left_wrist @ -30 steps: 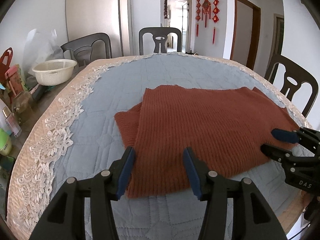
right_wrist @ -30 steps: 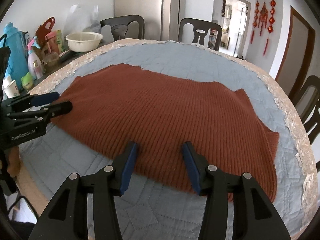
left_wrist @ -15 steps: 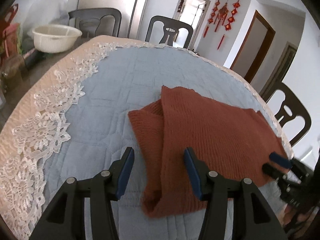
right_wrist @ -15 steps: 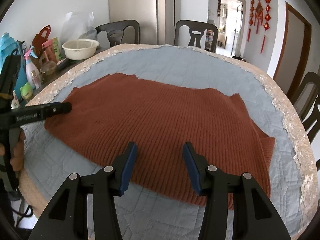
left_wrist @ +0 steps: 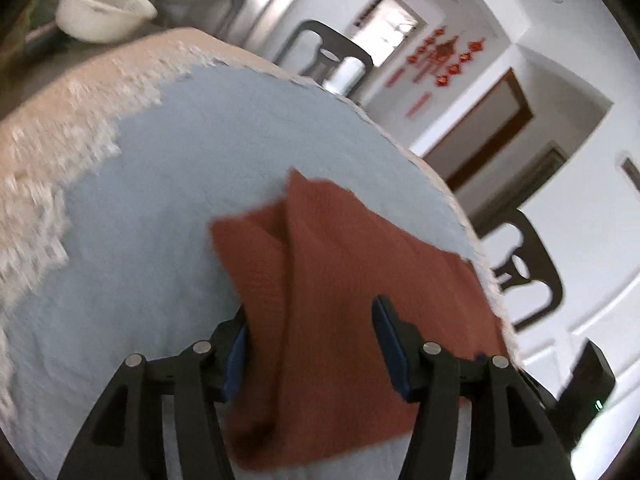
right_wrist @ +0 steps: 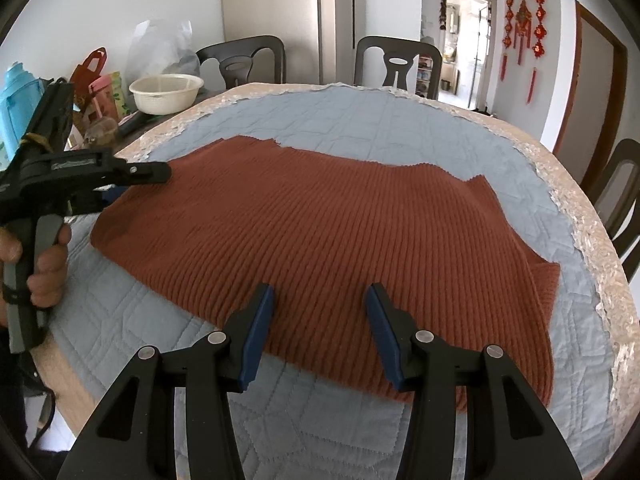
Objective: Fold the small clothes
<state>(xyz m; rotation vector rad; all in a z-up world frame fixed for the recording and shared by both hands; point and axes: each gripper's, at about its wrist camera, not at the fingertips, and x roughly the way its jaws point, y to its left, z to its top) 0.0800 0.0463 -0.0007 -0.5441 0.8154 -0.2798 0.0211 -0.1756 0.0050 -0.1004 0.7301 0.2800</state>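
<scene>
One rust-brown knit sweater (right_wrist: 320,232) lies flat on the blue quilted cover (right_wrist: 360,120) of the round bench (right_wrist: 592,216), filling the mid-frame of the right wrist view w/ its near hem toward the bottom. Probably spread flat so edges can be picked up and folded over; no clear fold of the body yet, though a sleeve looks tucked under at lower right.

Left gripper (left_wrist: 312,344): fingers apart, straddling the sweater's side edge low-centre in its own view, w/ the left finger seemingly at or under the cloth; nothing pinched as far as can be told. That view is motion-blurred. In the right wrist view it sits at left-centre, tip at the sweater's corner, held by a bare hand (right_wrist: 44,256). Likely lining up to grab that corner.

Right gripper (right_wrist: 320,312): fingers spread wide, hovering over the near hem, bottom-centre, grasping nothing.

Counts: 1 sweater, 2 grippers, 1 white basket (right_wrist: 166,94) upper left, at least 3 dark chairs, e.g. one (right_wrist: 398,60) top centre.
</scene>
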